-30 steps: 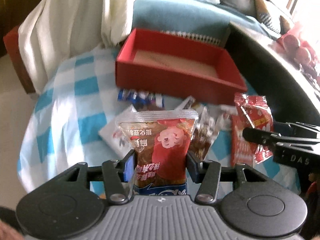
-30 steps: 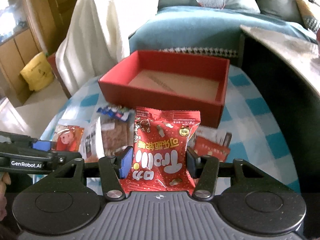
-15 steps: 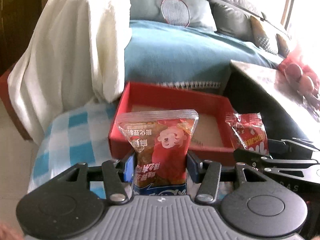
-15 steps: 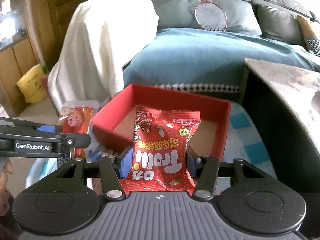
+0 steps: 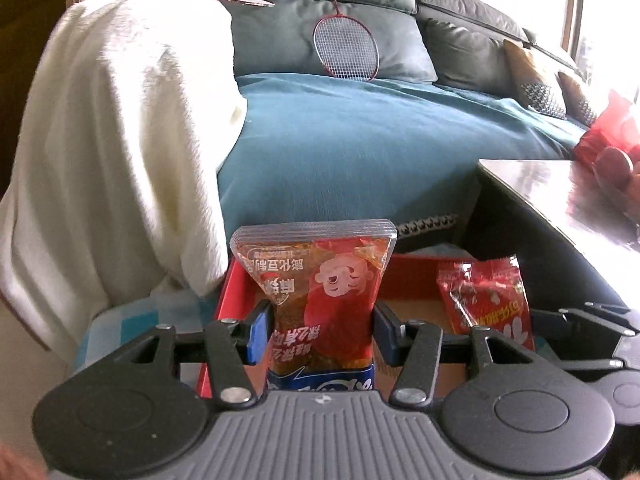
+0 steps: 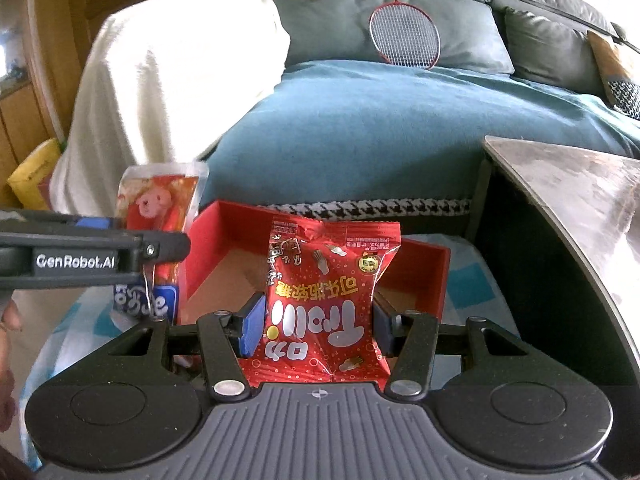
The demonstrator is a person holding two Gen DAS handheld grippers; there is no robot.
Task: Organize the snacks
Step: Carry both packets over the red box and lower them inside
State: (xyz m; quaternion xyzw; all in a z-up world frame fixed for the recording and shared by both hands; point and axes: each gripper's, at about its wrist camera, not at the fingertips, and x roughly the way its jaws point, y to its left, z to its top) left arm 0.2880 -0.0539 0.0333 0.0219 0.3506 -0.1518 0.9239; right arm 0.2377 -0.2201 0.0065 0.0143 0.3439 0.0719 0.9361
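Both hand-held grippers tilt downward side by side, the left gripper (image 5: 320, 332) clamped on a clear-topped snack packet (image 5: 316, 296) standing upright between its blue pads, the right gripper (image 6: 318, 326) likewise clamped on a red candy packet (image 6: 328, 304).

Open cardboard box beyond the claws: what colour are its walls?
Red walls, brown floor; clearest in right wrist view.
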